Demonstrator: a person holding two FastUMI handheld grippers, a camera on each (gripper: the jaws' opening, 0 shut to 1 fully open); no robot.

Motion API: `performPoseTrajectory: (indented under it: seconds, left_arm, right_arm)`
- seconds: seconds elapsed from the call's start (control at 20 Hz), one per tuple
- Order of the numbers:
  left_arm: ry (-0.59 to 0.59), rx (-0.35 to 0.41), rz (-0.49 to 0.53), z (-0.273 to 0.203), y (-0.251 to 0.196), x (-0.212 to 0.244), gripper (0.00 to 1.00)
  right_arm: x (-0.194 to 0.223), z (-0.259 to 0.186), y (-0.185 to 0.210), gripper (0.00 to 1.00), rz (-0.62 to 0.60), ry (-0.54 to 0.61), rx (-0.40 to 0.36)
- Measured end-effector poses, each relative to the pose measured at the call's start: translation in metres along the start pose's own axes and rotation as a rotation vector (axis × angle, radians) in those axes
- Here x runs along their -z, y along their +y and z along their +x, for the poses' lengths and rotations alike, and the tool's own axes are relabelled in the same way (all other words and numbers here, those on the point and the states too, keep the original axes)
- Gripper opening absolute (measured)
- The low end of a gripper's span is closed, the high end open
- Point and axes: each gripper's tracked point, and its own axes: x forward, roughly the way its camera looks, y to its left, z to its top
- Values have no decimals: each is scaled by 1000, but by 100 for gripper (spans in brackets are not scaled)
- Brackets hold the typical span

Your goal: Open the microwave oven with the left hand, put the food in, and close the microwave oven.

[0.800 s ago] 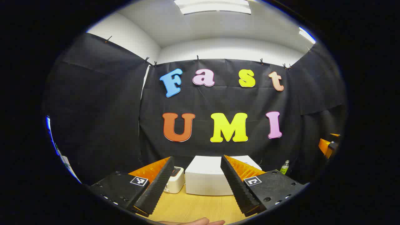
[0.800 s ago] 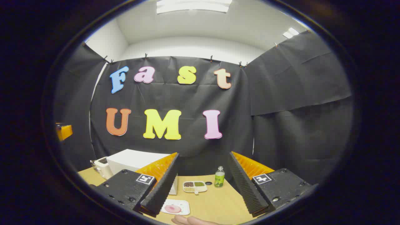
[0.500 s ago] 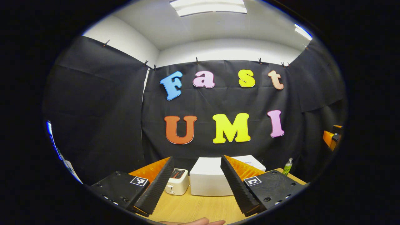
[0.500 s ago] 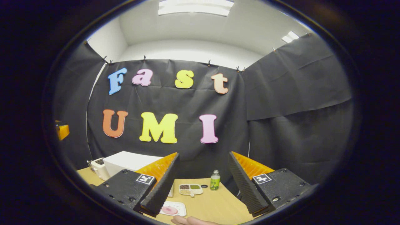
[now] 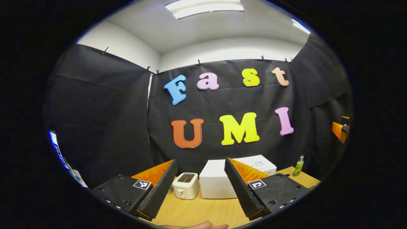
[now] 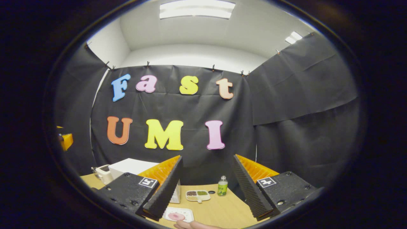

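The white microwave (image 5: 216, 184) stands at the back of the wooden table (image 5: 197, 211), straight beyond my left gripper (image 5: 200, 161), which is open, empty and well short of it. I cannot make out the microwave's door. In the right gripper view the microwave (image 6: 130, 167) sits at the left. A white plate with pink food (image 6: 178, 216) lies on the table low beside my right gripper (image 6: 207, 157), which is open and holds nothing.
A white toaster (image 5: 186, 185) stands left of the microwave. A divided tray of grains (image 6: 197, 195) and a green bottle (image 6: 222, 187) sit at the back right. The other gripper pokes in at the edge (image 5: 339, 130). A hand (image 6: 194, 225) shows at the bottom.
The left gripper has swung a little to the left, so toaster and microwave slid right and show more fully. The right gripper tilted slightly upward. Both stayed open.
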Motion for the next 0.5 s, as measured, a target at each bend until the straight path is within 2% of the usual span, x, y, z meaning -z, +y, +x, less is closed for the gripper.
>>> performPoseTrajectory:
  seconds: [0.2, 0.5]
  left_arm:
    - [25, 66, -31, 3, -29, 10, 95]
    - [37, 153, -98, 23, -77, 34, 95]
  right_arm:
    - [9, 5, 5, 99, 34, 25, -45]
    - [20, 15, -11, 99, 44, 32, -41]
